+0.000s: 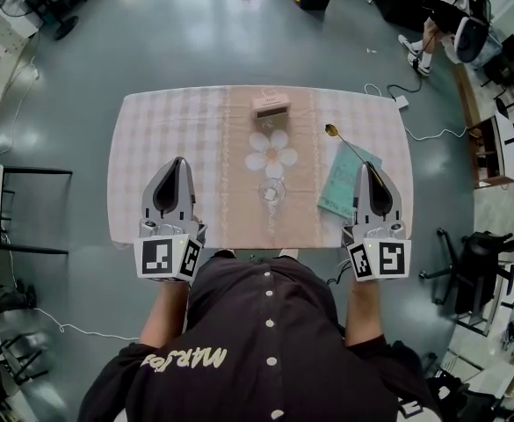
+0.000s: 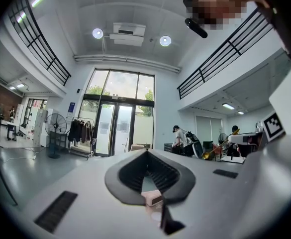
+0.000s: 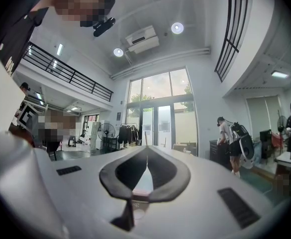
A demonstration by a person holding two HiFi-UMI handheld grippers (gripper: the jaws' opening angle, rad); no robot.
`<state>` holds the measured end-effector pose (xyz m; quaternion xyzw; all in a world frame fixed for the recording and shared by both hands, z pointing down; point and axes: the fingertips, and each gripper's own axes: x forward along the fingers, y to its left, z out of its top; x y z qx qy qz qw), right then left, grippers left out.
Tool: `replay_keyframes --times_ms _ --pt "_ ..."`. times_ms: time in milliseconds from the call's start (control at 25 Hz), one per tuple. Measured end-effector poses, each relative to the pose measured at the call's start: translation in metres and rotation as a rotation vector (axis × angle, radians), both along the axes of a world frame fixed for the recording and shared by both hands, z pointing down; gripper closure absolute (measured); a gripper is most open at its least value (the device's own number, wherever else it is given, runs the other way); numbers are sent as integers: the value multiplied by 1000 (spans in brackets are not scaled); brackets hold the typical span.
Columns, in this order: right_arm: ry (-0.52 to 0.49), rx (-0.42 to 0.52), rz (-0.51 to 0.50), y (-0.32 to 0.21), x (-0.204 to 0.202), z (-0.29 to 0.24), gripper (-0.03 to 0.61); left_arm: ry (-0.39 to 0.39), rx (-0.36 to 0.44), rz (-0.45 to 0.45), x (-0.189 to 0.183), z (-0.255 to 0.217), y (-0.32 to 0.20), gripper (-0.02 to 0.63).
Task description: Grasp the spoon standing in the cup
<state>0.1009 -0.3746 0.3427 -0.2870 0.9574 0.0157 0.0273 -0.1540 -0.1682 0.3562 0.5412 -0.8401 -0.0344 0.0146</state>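
Note:
A clear glass cup (image 1: 271,192) stands empty at the middle of the pink checked table (image 1: 151,148). The gold spoon (image 1: 331,131) is out of the cup, to its right. Its bowl points far-left and its handle runs back to the tip of my right gripper (image 1: 368,164), which is shut on the handle's end. In the left gripper view the spoon (image 2: 209,154) hangs in the air at gripper height, bowl lowest. My left gripper (image 1: 178,160) hovers over the table's left half, shut and holding nothing. Each gripper view shows its own jaw tips touching (image 2: 146,152) (image 3: 146,147).
A small pink box (image 1: 271,105) sits at the table's far middle, and a flower pattern (image 1: 271,154) lies between it and the cup. A teal booklet (image 1: 343,187) lies under my right gripper. Office chairs (image 1: 476,262), desks and people stand around the table.

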Motion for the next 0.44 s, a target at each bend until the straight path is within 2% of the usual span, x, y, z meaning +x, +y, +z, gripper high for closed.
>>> replay_keyframes --times_ms 440 --pt "7 3 -2 2 -1 0 569 6 -5 6 3 2 1 603"
